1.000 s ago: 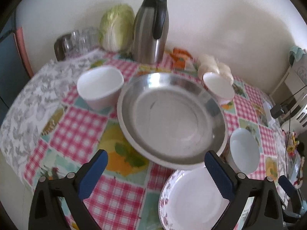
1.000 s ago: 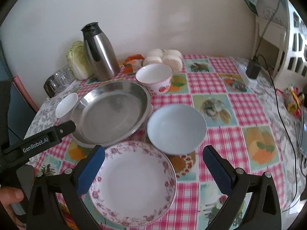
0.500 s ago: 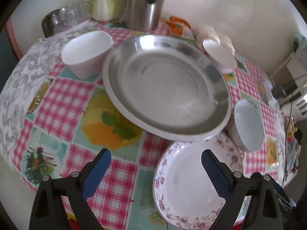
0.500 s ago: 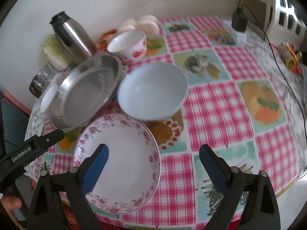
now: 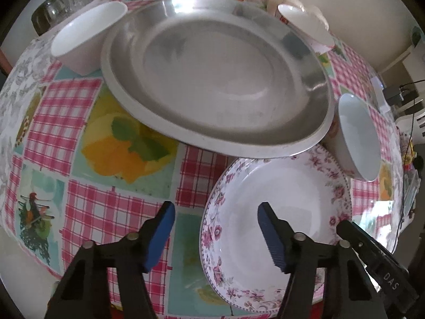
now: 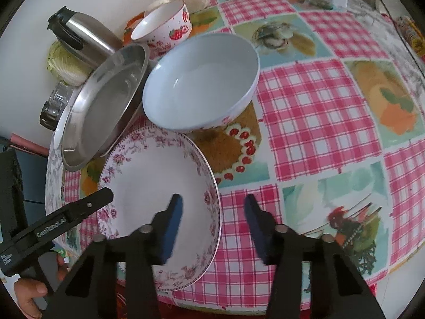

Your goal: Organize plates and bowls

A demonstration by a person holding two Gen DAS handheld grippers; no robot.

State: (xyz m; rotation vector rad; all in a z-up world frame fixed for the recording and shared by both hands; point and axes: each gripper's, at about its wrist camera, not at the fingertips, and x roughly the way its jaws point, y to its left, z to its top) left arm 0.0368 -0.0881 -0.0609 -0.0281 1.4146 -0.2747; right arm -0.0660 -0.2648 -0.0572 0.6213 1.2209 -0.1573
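Floral plate (image 6: 159,194): L gripper (image 5: 215,232) & R gripper (image 6: 212,220) straddled opp. rims, jaws closing, not yet gripping; uneven pinch risked tipping it vs. steel pan (image 5: 212,71).

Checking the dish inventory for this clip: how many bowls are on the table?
3. A plain white bowl sits left of the steel plate, a strawberry-print bowl stands behind it near the thermos, and a pale blue bowl sits right of it. None looks hidden.
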